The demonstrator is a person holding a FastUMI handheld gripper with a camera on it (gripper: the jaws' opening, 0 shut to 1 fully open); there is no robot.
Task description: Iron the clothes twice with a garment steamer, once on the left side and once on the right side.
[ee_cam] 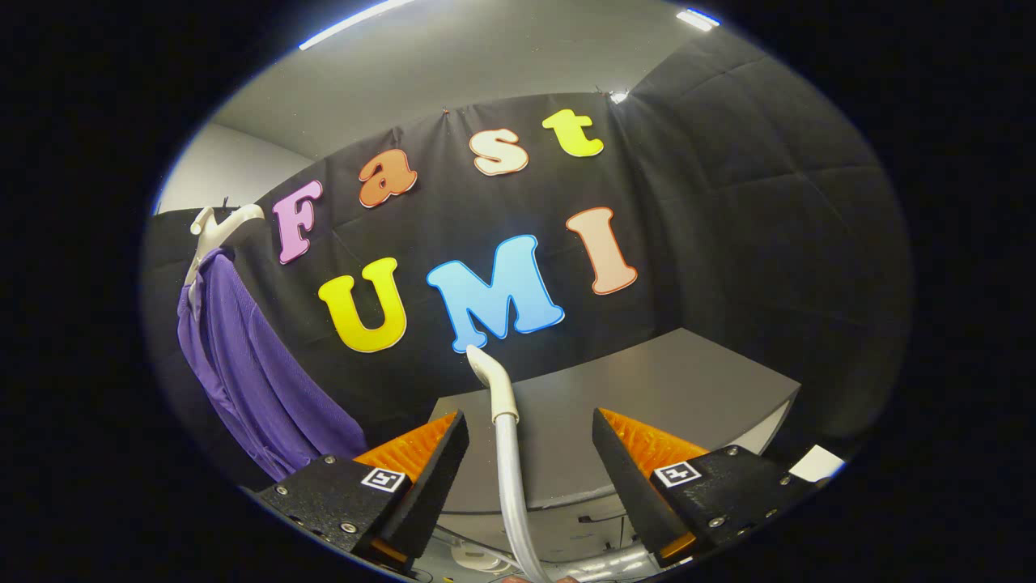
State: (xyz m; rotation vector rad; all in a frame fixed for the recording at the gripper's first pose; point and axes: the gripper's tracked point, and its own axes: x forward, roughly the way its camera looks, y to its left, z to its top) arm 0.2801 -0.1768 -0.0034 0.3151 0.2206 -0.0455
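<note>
The gripper [530, 453] is keeping its jaws wide, touching nothing. Between them the steamer [503, 413] nozzle and hose are rising, free. Beyond is lying a grey table [688, 380]; farther left, purple clothes [251, 364] are hanging on a hanger [214, 229].

A gripper [530, 441] with its fingers spread wide frames a white steamer nozzle [495, 380] and hose [511, 494], untouched between them. Beyond lies a grey table [672, 389]. A purple garment [251, 364] hangs on a white hanger [214, 227], off to the left.
</note>
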